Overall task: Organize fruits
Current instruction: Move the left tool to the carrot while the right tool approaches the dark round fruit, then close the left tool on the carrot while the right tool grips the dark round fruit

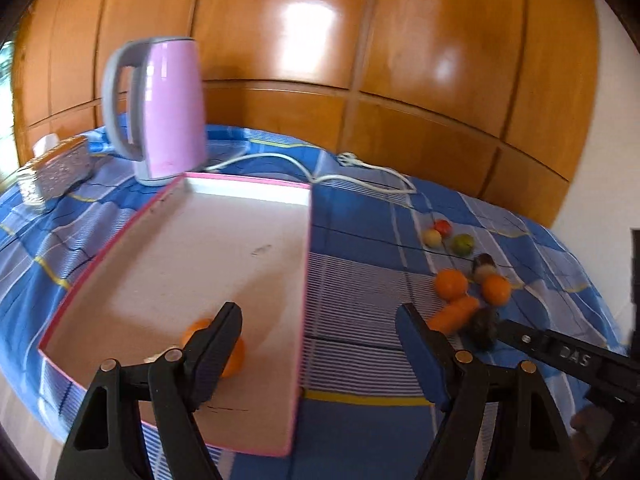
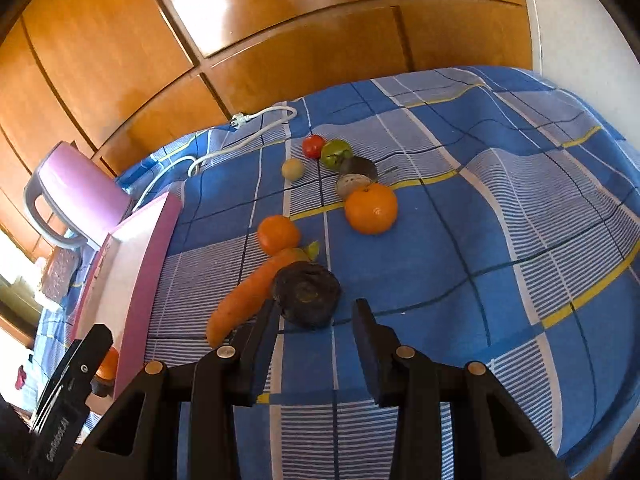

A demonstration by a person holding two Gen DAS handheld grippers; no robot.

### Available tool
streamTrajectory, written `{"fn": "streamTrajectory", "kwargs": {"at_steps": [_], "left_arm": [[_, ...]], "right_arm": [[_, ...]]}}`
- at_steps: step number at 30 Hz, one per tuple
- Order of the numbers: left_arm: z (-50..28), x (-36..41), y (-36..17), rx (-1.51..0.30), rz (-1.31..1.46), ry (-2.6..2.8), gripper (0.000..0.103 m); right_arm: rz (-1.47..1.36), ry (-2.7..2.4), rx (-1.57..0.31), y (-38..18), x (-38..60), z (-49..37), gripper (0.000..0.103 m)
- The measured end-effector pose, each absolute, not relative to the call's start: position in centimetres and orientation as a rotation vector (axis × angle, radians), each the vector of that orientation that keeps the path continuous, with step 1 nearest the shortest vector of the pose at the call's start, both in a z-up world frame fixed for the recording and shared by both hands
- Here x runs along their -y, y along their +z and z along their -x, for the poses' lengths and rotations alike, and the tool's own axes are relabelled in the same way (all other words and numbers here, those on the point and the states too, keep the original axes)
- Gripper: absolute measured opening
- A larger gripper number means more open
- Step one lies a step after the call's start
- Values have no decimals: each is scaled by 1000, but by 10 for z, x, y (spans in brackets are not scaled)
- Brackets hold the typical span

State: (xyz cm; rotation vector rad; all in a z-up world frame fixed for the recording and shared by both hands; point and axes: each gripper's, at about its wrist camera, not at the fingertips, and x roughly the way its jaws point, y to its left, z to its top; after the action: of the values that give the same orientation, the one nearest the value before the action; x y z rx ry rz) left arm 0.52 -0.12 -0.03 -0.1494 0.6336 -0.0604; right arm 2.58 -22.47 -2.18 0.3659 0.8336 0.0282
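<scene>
My left gripper (image 1: 320,320) is open and empty over the right rim of a pink-edged white tray (image 1: 306,280). One orange (image 1: 234,356) lies in the tray, half hidden behind the left finger. On the blue checked cloth lie two oranges (image 2: 371,208) (image 2: 278,234), a carrot (image 2: 250,296) and a dark round beet-like thing (image 2: 306,294). My right gripper (image 2: 316,316) stands narrowly open at that dark thing. Its tips flank the thing's near side, and a gap shows at the right pad. Farther back sit a red fruit (image 2: 313,146), a green one (image 2: 336,153) and a pale one (image 2: 292,169).
A pink kettle (image 1: 168,108) stands behind the tray, its white cord (image 1: 360,176) trailing across the cloth. A glittery box (image 1: 56,172) lies at the far left. Wooden cabinet doors (image 1: 360,40) close off the back. The cloth drops off at the right edge (image 2: 600,400).
</scene>
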Motion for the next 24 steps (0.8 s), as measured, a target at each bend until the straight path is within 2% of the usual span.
{"fn": "streamTrajectory", "kwargs": {"at_steps": [5,12,24], "left_arm": [[-7,13,-5,-665,129,-140,69],[-9,25,-11,-689,112,-194,69],[-12,29,-15,-709,113,-218,69]], "right_arm": [[-353,23,-840,-24,224,-34,38],[-341,14,-844,-29,223,-48,44],[-331,1,-888,-38,224,-61,44]]}}
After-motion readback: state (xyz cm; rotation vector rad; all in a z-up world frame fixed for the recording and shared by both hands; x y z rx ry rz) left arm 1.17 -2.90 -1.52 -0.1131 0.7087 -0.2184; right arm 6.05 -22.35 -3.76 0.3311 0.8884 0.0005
